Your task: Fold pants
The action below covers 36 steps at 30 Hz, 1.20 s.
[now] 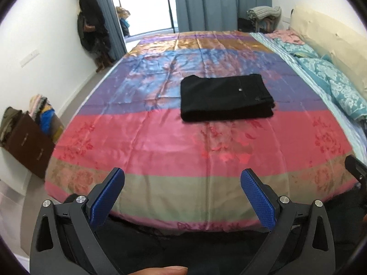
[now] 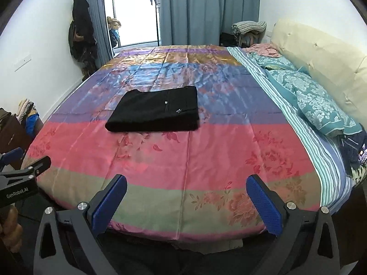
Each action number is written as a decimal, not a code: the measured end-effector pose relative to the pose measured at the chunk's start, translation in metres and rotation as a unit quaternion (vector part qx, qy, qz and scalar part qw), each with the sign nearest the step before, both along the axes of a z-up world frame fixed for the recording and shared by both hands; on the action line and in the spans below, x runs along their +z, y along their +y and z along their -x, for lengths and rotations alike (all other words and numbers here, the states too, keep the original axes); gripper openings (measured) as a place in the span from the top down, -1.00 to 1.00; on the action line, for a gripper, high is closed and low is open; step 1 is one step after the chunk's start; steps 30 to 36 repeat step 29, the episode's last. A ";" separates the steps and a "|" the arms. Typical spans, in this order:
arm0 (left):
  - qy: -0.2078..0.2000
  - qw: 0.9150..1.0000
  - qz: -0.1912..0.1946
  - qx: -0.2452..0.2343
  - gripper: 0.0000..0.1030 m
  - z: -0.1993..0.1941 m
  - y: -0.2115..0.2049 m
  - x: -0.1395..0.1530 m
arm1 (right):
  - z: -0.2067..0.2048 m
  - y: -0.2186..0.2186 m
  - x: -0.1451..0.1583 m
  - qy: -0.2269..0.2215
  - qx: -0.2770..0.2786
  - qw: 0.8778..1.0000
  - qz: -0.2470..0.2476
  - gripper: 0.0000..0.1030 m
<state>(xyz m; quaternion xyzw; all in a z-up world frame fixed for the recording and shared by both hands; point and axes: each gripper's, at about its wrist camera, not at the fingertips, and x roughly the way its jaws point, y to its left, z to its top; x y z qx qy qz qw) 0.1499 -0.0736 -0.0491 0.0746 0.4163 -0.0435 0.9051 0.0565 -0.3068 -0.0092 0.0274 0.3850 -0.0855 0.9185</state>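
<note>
The pants (image 1: pixel 226 98) lie folded on the bed (image 1: pixel 183 151); both grippers (image 1: pixel 182 178) (image 2: pixel 187 184) hang wide, so folding seems finished.

Matt black cloth pants (image 1: pixel 226 97), glossy satin-like striped bedspread (image 1: pixel 160 142) with creases, left gripper (image 1: pixel 182 178) and right gripper (image 2: pixel 186 184) matt black plastic with textured blue pads (image 2: pixel 263 204), shiny metal bolts (image 2: pixel 290 205).
</note>
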 end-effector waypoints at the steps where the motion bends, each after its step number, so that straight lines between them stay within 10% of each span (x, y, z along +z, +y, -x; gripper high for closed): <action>1: 0.004 1.000 0.008 -0.001 -0.97 0.000 0.002 0.001 | 0.001 0.002 0.002 -0.001 0.001 1.000 -0.001 -1.00; 36: 0.002 1.000 0.002 -0.007 -0.97 0.007 -0.007 0.002 | 0.001 0.015 -0.006 0.017 -0.010 0.999 0.025 -1.00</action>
